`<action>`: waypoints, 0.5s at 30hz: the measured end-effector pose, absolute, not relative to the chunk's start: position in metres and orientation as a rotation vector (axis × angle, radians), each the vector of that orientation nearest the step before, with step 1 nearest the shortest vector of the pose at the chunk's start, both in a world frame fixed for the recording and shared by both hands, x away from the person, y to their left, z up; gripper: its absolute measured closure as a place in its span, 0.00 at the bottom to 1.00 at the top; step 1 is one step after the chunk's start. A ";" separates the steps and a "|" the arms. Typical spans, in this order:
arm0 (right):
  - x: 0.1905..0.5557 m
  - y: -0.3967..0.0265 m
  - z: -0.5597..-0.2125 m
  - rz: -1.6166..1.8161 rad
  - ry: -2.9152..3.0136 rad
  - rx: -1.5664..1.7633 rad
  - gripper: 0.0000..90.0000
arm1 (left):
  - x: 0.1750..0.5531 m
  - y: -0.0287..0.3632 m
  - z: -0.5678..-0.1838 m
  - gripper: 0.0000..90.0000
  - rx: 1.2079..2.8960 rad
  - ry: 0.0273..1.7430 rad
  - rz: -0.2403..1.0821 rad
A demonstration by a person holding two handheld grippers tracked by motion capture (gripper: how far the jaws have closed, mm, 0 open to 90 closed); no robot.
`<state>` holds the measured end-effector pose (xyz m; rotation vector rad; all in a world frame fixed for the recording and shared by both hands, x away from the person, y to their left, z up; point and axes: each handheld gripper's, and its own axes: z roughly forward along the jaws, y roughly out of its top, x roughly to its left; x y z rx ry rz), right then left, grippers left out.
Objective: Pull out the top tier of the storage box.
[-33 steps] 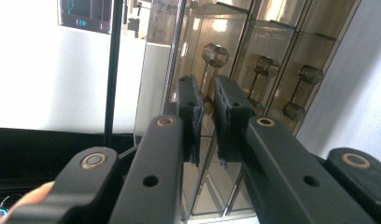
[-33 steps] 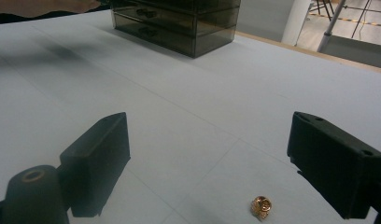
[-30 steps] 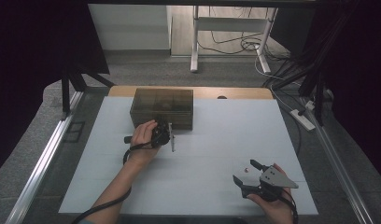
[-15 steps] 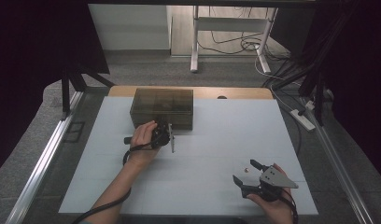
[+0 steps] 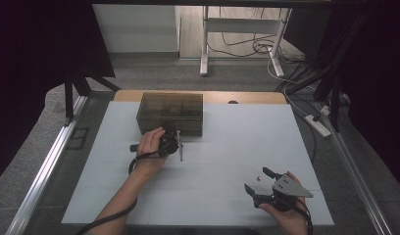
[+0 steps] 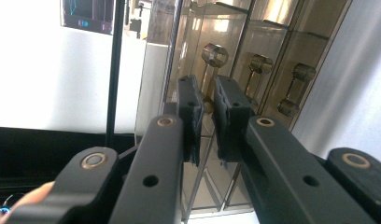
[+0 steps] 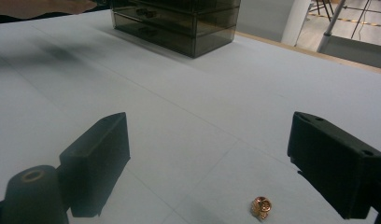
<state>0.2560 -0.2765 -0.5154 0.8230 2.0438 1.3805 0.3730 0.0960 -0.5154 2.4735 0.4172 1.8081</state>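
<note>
The left gripper (image 6: 208, 109) is at the front of the smoked drawer box (image 5: 170, 112), its fingers (image 6: 190, 112) clamped on a drawer knob (image 6: 208, 106). Nothing has shifted in the past second, so the drawer is probably about to be pulled. The right gripper (image 5: 261, 180) rests on the desk (image 5: 222, 161), fingers wide apart, with a small gold bead (image 7: 261, 206) lying between them, untouched.

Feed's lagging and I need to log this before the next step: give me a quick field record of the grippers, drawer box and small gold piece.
left gripper: shut on a drawer handle of the smoky drawer box
right gripper: open, near table's front edge
gold piece: on the white table between the right jaws, untouched
drawers: look closed
</note>
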 end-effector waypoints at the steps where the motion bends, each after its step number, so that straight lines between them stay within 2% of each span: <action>1: 0.256 -0.276 -0.515 1.381 2.044 0.823 0.14 | 0.373 0.096 -0.515 0.91 2.472 0.418 1.807; 15: 0.256 -0.277 -0.516 1.380 2.045 0.823 0.14 | 0.371 0.096 -0.515 0.91 2.473 0.417 1.807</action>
